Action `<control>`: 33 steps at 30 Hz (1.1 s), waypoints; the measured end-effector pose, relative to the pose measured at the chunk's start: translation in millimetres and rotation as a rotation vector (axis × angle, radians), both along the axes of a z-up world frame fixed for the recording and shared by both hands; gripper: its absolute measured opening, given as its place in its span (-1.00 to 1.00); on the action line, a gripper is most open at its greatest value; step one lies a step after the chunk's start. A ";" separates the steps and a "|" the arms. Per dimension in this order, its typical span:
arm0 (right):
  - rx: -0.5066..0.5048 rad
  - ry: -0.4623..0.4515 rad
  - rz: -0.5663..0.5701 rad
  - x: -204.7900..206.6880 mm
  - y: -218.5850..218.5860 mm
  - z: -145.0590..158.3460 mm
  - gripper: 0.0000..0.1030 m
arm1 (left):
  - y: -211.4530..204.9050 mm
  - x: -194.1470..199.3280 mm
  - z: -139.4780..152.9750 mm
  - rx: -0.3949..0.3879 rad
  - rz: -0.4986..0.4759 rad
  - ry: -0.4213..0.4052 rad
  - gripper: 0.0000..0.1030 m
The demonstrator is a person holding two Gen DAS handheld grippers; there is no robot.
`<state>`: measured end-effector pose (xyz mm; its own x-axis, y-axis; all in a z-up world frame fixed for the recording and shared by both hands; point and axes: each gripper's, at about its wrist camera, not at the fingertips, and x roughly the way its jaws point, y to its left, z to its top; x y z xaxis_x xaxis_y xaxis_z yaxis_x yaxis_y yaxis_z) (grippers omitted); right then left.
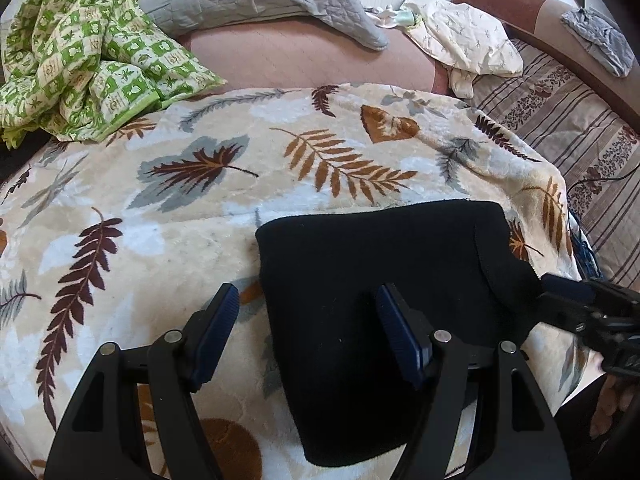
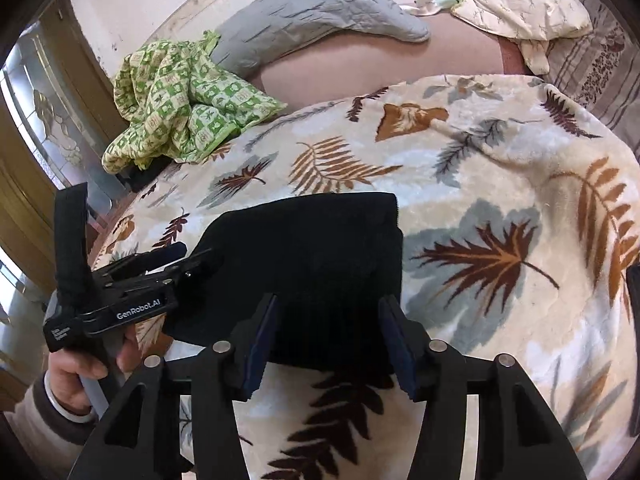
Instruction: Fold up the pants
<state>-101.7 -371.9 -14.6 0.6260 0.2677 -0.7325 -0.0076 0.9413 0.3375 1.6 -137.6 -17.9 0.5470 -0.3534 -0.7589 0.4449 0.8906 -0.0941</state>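
Pants: we count one black pair, folded into a compact block, lying flat on the near part of the leaf-print blanket
Left gripper: jaws spread; we see its left finger over bare blanket and its right finger over the pants' left part, with no cloth pinched
Right gripper: jaws apart, straddling the near edge of the pants; we see no cloth pressed between the pads
Hand: a left hand in a light sleeve grips the left gripper's handle
Far left: a crumpled green checked cloth
Far side: a grey quilted pillow, a cream printed cloth
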 end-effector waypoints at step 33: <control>-0.040 -0.006 0.001 -3.3 14.8 9.7 -0.56 | 2.9 -38.3 -11.9 -0.017 -0.077 0.062 0.39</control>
